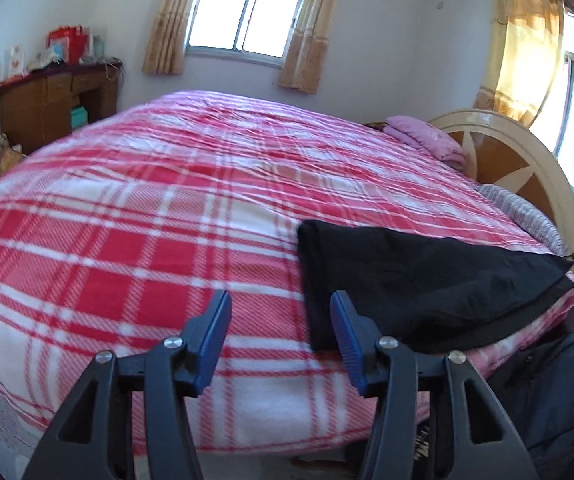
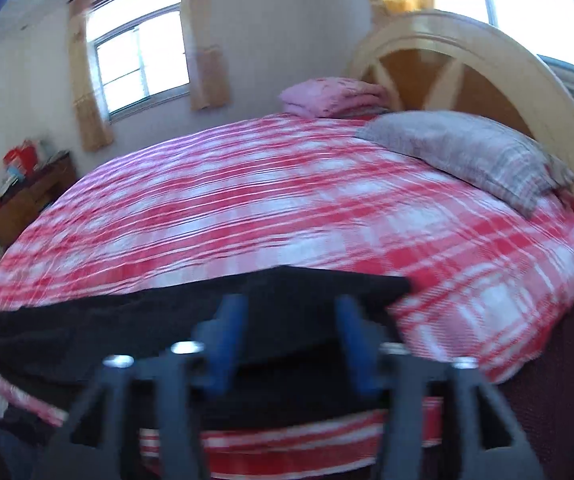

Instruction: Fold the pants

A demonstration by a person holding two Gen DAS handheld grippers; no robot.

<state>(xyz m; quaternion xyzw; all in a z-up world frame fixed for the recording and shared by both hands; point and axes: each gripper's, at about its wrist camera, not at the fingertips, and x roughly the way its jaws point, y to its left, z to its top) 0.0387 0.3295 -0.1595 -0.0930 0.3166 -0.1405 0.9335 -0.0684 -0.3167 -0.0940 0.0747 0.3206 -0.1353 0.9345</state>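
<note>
**Left wrist view: pants lie to the right of my left tool, straight ahead of my right**

Left wrist view shows my left tool [image 1: 281, 304] hovering over the near edge of the bed [image 1: 127, 240], jaws spread wide with nothing between them. The pants [image 1: 407, 280] are a flat black shape on the plaid cover, and they sit off to the right of this tool: their near left corner comes just beside my right-hand finger, while the rest runs away rightward toward the bed's edge. A layered edge shows along their right side, so I judge they are already folded over at least once.

From the right wrist, my right tool [image 2: 291, 312] is aimed squarely at the pants [image 2: 167, 320]. It too stands open and holds nothing; the picture is blurred, so I cannot say whether the fingertips touch the cloth or hang just above it. Here the long axis of the pants runs across the view, left to right, along the near side of the bed, with the far end tapering to the left.

So the right tool is the nearer one, over the right part of the cloth, and my left tool has only the left end within reach. Any next fold, I judge, turns on bringing one end over the other along that long axis. The pillow [image 2: 467, 156] lies well apart, by the headboard.
</note>
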